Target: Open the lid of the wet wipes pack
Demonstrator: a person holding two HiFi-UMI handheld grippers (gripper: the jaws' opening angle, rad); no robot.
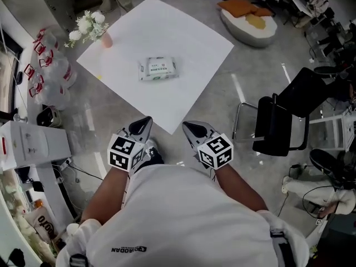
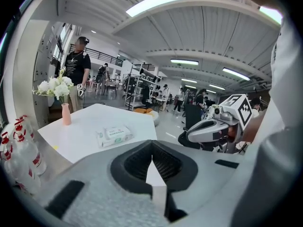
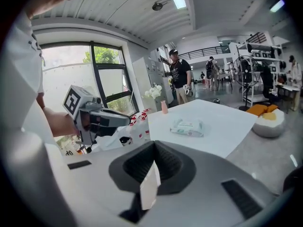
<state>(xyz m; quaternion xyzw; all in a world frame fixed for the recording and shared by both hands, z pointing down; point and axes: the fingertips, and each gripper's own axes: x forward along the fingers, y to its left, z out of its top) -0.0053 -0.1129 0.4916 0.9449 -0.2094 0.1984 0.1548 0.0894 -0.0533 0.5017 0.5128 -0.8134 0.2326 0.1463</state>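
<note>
Large white square table (image 1: 183,35) on glossy grey floor (image 1: 233,99). On the table's left corner, upright, a slim pink ceramic vase (image 1: 106,39) holding white flowers (image 1: 88,24). Left of the table, on the floor, a cluster of clear plastic bottles with red labels (image 1: 47,65). Right of the table and apart from it, a black metal-framed chair (image 1: 281,118). Beyond the table's far-right edge, a round white floor cushion (image 1: 253,32) topped with orange and yellow pillows (image 1: 239,6). Behind the table, a standing person in black clothing (image 2: 77,65).
</note>
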